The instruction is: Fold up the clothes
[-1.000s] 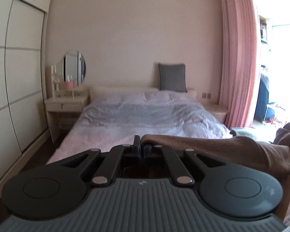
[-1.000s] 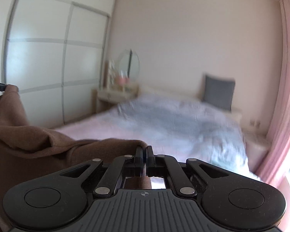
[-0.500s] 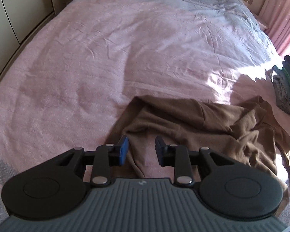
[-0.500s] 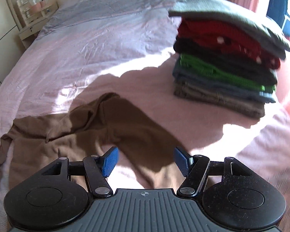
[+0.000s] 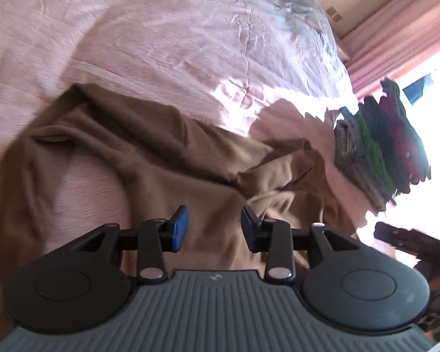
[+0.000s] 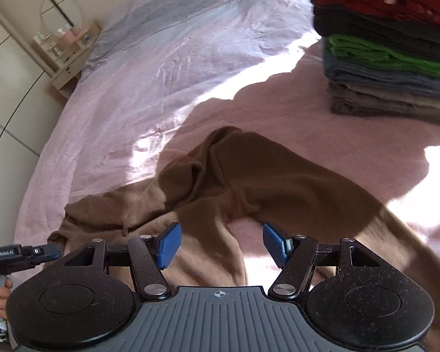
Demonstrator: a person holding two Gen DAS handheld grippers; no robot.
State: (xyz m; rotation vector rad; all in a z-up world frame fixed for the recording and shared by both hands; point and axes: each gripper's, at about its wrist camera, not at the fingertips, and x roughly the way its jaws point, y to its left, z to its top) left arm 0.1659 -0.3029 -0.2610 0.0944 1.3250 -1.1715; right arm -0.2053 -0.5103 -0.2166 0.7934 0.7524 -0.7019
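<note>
The left claw [image 5: 214, 227] hangs just above a rumpled brown knit garment [image 5: 167, 158], its two blue-padded fingers [image 5: 180, 228] spread apart with nothing between them. The right claw [image 6: 220, 245] hovers over the same brown cloth [image 6: 249, 182] with its blue pads [image 6: 168, 245] set wider apart, also empty. Both seem poised low over the near part of the garment, probably because that is where a fresh grip would start a fold — though no grip is made yet.

The garment lies loosely on the pink bedspread [image 5: 132, 29], not flat: ridges and tucked folds run across it, one long sleeve-like limb reaches toward the right in the right wrist view, and another trails to the left. It looks laid out for smoothing, so the folding itself appears barely begun.

Beyond the garment, apart from it on the same bed, stands a neat stack of folded clothes [image 6: 390, 58] in grey, green, dark and red layers — likely the place where finished pieces go, which would explain why the brown one lies near it. Sunlight and a large shadow cross the bedspread [image 6: 161, 88] between them.

At the left edge of the right wrist view, part of the left tool's dark body [image 6: 17, 256] shows beside the cloth. Farther off stand a small white dressing table with a round mirror [image 6: 63, 32] and pink curtains [image 5: 396, 32].
</note>
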